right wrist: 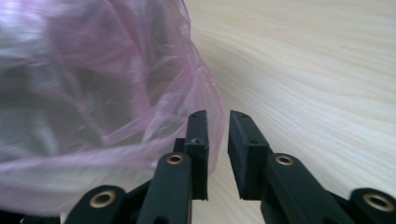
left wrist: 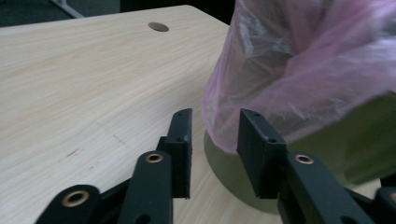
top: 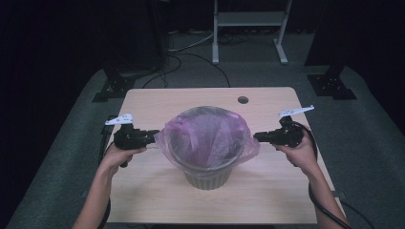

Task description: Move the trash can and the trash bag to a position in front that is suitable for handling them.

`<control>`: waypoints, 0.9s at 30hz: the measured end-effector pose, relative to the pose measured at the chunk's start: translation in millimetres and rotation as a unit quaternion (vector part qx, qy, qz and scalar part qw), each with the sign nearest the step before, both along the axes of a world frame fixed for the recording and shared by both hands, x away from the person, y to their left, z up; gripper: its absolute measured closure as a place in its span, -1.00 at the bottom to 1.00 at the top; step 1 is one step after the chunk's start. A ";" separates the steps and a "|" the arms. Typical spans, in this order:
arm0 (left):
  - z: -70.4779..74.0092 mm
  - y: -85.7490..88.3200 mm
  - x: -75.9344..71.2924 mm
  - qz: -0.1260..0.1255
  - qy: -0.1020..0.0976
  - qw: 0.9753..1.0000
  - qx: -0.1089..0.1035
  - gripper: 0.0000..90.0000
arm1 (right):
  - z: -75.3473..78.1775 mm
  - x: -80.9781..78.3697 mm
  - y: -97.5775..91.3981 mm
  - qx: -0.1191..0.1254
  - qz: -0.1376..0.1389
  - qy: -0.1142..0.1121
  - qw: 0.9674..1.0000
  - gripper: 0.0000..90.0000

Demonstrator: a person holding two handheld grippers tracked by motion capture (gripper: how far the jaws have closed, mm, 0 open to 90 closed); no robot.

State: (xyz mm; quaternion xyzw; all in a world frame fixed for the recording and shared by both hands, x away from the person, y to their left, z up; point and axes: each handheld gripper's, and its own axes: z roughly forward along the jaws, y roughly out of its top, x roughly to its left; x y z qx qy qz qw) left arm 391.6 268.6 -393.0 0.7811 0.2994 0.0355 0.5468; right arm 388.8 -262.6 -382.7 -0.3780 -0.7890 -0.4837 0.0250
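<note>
Grey-green ribbed bin (top: 207, 176) stands upright near the middle of the pale wood bench (top: 157, 200), slightly toward the person's side. A thin pink plastic bag (top: 206, 138) lines it; the bag's edge is folded out over the rim and hangs as a loose skirt around the upper wall.

Left tongs (top: 154, 136) sit at the bag's left edge, held level and pointing in toward the bin. In the left gripper view the tongs (left wrist: 215, 140) are spread, with a clear gap between the pads. The hanging hem of the bag (left wrist: 299, 74) sits just ahead of the gap, near the right-hand pad; nothing is pinched. The bin wall (left wrist: 369, 135) shows below the hem.

Right tongs (top: 257, 138) are at the bag's right edge, likewise level and pointing inward. In the right gripper view the tongs (right wrist: 218, 140) are parted by a narrow gap. The bag's fold (right wrist: 116, 93) drapes just beside and behind the left-hand pad; whether film touches that pad I cannot tell. No plastic is clamped between the pads.

A round cable hole (top: 243, 100) lies at the far side of the bench, well apart from the bin.
</note>
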 end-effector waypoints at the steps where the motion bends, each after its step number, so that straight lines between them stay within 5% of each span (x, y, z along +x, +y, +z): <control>1: 0.8 3.1 -2.0 0.001 -0.003 1.000 0.000 0.39 | 0.0 0.0 0.0 0.000 0.000 0.000 1.000 0.68; 7: 4.9 26.4 -17.4 0.009 -0.011 1.000 -0.001 0.30 | 11.4 -10.6 -15.7 0.019 0.000 -0.018 1.000 0.57; 14: 22.9 39.4 -33.9 -0.003 -0.033 0.999 0.002 0.21 | 30.7 -29.7 -13.8 0.036 0.044 -0.054 0.997 0.41; 22: 45.8 30.6 -43.6 -0.045 -0.048 0.998 -0.006 0.07 | 42.9 -49.7 6.7 0.024 0.115 -0.081 0.990 0.14; 27: 56.6 16.5 -42.4 -0.069 -0.053 0.996 0.006 -0.02 | 46.3 -53.3 15.6 0.013 0.131 -0.090 0.987 0.08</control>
